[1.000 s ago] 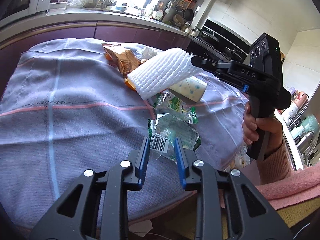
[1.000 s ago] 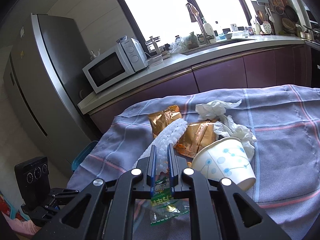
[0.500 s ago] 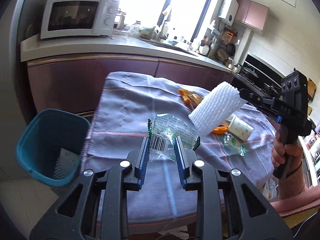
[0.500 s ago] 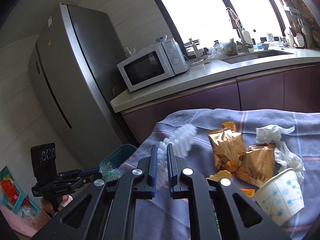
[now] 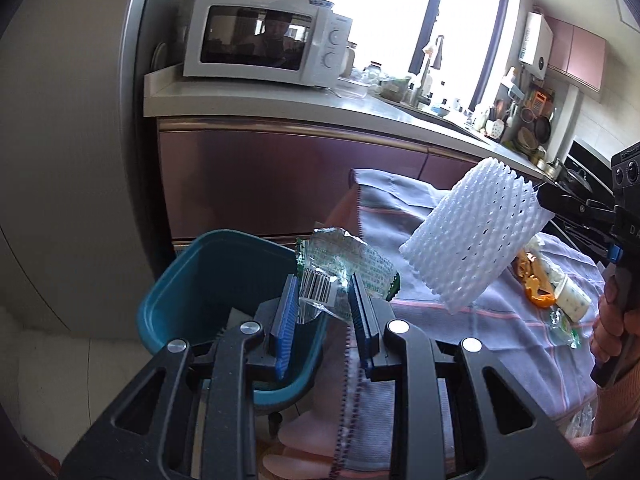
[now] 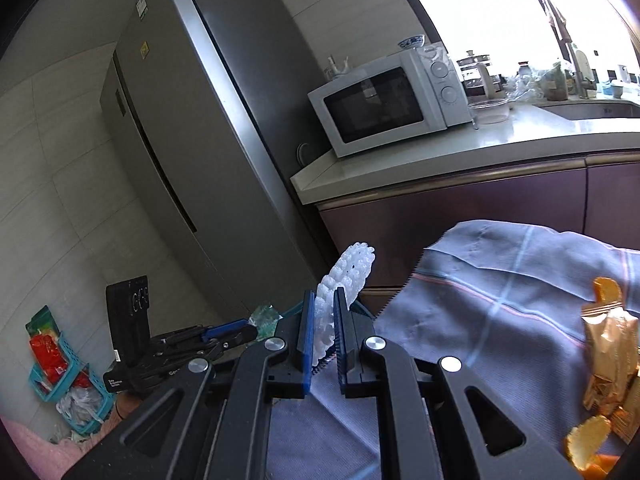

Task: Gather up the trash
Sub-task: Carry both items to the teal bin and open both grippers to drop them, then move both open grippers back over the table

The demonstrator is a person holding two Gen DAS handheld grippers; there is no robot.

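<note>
My left gripper (image 5: 323, 298) holds a clear green-printed plastic wrapper (image 5: 344, 268) with a barcode over the rim of a teal trash bin (image 5: 208, 276) on the floor. Its jaws look a little wider than before, with the wrapper still between them. My right gripper (image 6: 323, 312) is shut on a white foam fruit net (image 6: 344, 280), held in the air at the table's left edge; it also shows in the left wrist view (image 5: 476, 240). The left gripper with the wrapper shows in the right wrist view (image 6: 240, 330).
The table carries a grey-blue checked cloth (image 6: 480, 300) with gold snack bags (image 6: 608, 344), orange peel (image 5: 538, 292), a paper cup (image 5: 572, 296) and a small green wrapper (image 5: 564, 326). A fridge (image 6: 168, 140) and a counter with a microwave (image 5: 264, 40) stand behind the bin.
Both grippers have swung left, off the table toward the teal bin. The left one now has the wrapper over the bin's rim, and its jaws have parted slightly. The right one followed with the foam net.
</note>
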